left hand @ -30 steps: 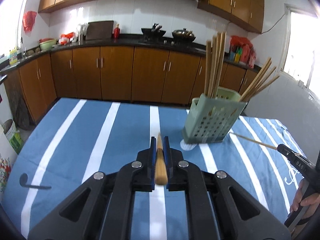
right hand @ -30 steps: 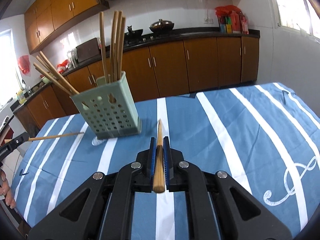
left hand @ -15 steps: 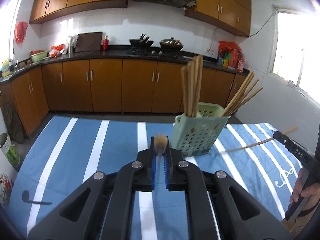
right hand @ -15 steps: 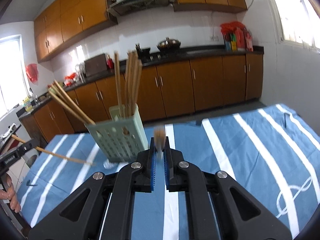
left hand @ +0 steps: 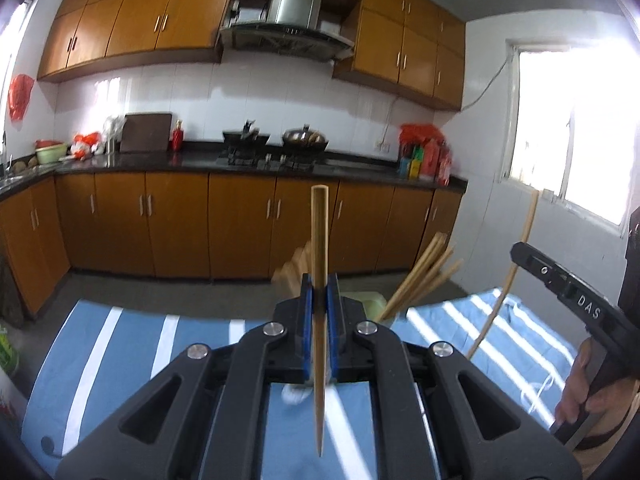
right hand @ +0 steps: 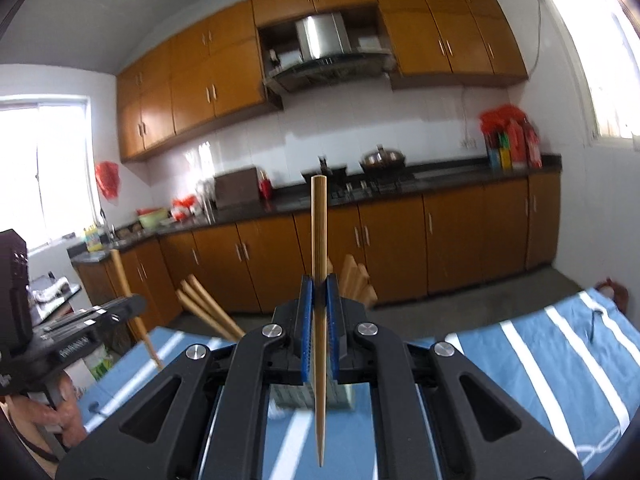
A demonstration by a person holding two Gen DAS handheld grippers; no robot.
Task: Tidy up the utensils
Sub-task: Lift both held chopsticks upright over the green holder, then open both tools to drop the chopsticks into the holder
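Chopsticks are the matter here, one in each tool, both stood nearly upright with the thick butt up and the thin tip pointing down. In the left wrist view the left tool is clamped narrow on its chopstick about mid-length; the right wrist view shows the right tool gripping a second chopstick the same way. The green holder sits on the striped blue worktop just beyond and below both sets of fingers, mostly hidden behind them, with the butts of other chopsticks fanning out of it. From the right wrist view its perforated wall shows directly under the held tip. The long axis of each stick already runs roughly in line with the holder's opening, so the coming move looks like a straight lowering. Both tools seem about equally near; the right one's tip appears better centred over the holder.
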